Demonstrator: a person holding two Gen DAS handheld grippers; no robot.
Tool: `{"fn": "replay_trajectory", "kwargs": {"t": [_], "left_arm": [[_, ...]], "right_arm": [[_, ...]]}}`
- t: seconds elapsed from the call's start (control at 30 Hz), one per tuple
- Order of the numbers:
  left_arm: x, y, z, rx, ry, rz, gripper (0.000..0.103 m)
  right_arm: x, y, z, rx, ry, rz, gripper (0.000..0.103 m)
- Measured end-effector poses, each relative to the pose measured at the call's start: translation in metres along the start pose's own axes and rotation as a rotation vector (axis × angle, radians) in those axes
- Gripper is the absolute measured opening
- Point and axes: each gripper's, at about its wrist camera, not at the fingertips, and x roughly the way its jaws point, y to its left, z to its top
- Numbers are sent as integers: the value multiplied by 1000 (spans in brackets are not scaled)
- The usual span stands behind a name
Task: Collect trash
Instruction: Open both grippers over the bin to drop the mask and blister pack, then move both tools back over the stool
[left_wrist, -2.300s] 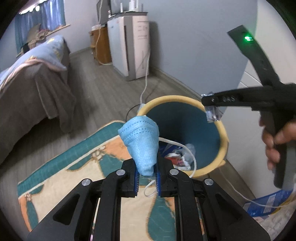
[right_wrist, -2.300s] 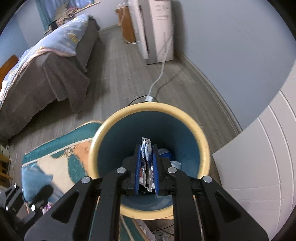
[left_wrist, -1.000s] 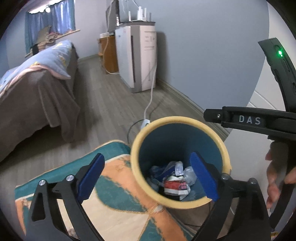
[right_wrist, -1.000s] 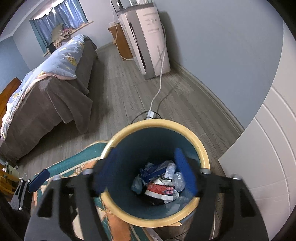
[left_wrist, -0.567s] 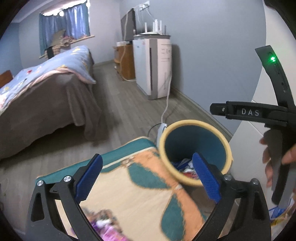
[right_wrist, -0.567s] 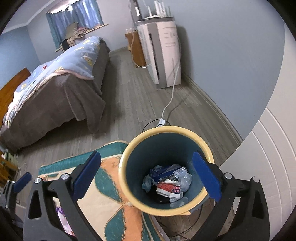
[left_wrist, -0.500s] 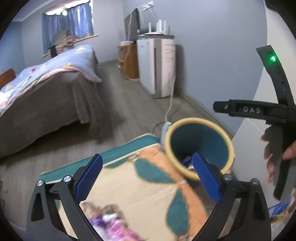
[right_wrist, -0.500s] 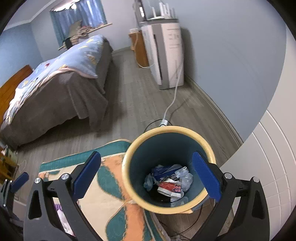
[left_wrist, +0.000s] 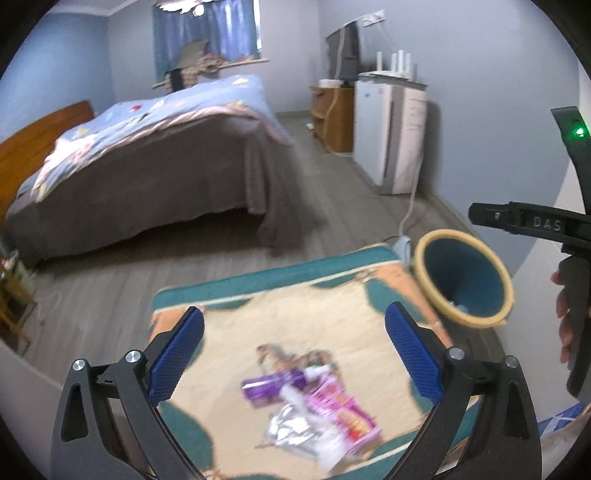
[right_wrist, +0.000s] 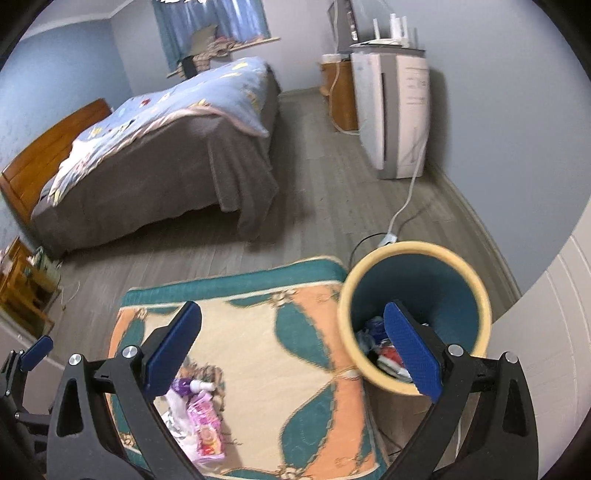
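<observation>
A teal bin with a yellow rim (left_wrist: 463, 277) stands on the floor by the rug's right corner; in the right wrist view the bin (right_wrist: 415, 288) holds several wrappers. On the rug lie a purple packet (left_wrist: 271, 384), a pink wrapper (left_wrist: 343, 410) and a silver foil wrapper (left_wrist: 291, 430); the pink wrapper (right_wrist: 207, 432) also shows in the right wrist view. My left gripper (left_wrist: 293, 354) is open and empty above this litter. My right gripper (right_wrist: 291, 347) is open and empty, to the bin's left and above the rug.
A patterned teal and cream rug (left_wrist: 295, 306) covers the floor in front. A bed (left_wrist: 147, 162) stands behind it. A white appliance (left_wrist: 391, 136) with a cable stands by the wall. A white cabinet (right_wrist: 554, 350) is at the right.
Both grippers opened and dropped the blue mask and the wrapper into the bin. Both then swung left, away from the bin and toward the litter on the rug.
</observation>
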Motion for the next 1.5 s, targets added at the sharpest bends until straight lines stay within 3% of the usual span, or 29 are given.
{"fn": "replay_trajectory", "kwargs": {"t": [0.47, 0.8, 1.1, 1.5], "left_arm": [[9, 69, -33, -81, 52, 85, 97], [16, 91, -46, -69, 79, 100, 97], [23, 109, -42, -109, 82, 79, 97], [47, 139, -44, -138, 146, 126, 97]], "right_arm": [[40, 60, -49, 34, 136, 23, 97], [75, 66, -83, 113, 252, -1, 97], [104, 94, -101, -25, 319, -55, 97], [145, 136, -122, -239, 395, -49, 97]]}}
